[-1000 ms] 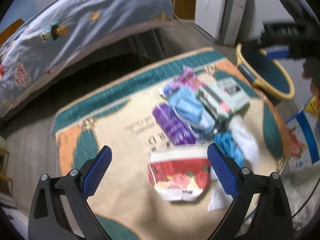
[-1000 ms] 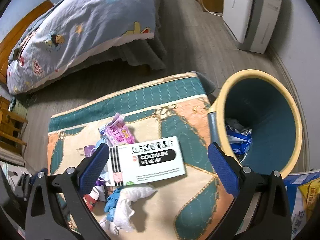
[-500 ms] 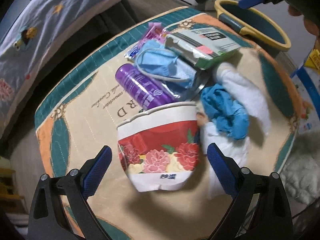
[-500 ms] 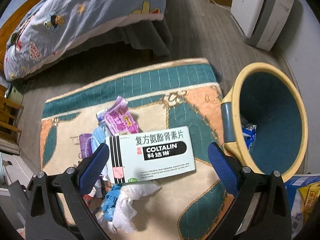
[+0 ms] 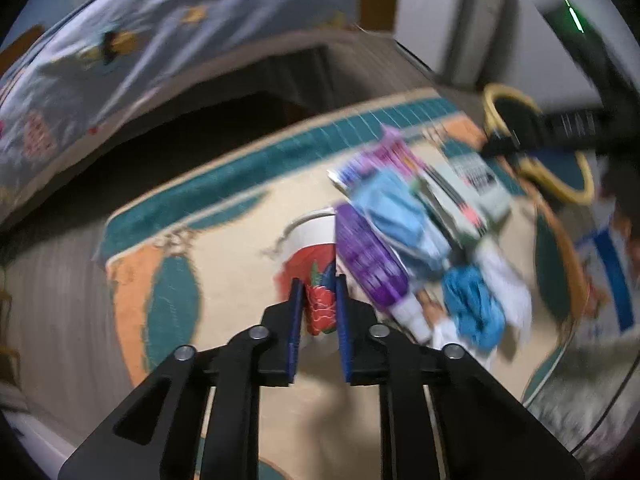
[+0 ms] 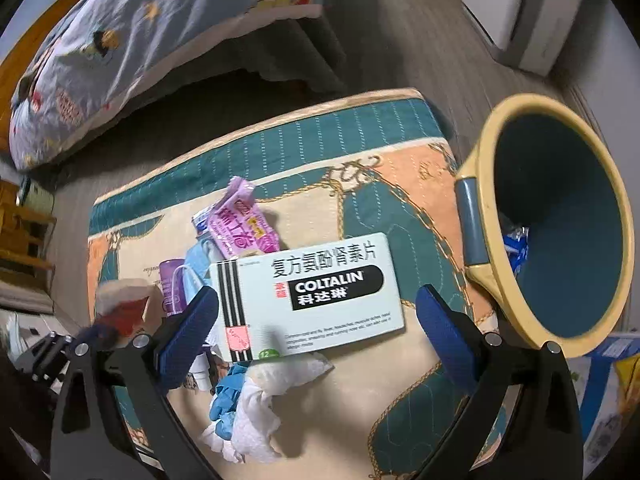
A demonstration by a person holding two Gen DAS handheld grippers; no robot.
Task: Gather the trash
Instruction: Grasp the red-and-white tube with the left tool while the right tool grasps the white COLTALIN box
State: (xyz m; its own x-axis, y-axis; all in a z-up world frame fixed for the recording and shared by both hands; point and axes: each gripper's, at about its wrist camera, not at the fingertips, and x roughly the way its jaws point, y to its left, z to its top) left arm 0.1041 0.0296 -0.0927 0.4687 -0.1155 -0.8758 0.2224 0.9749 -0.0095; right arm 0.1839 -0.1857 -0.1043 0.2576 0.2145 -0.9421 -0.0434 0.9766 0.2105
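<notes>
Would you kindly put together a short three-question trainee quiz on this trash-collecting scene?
1. True or false: the left gripper is shut on the red floral paper cup.
2. Which item lies between the open fingers of the right gripper? A) purple bottle B) Coltalin medicine box C) blue glove
3. Fill in: the yellow-rimmed bin already holds a crumpled ____ wrapper.

Key:
1. True.
2. B, the Coltalin medicine box.
3. Blue; the blue wrapper lies inside.
</notes>
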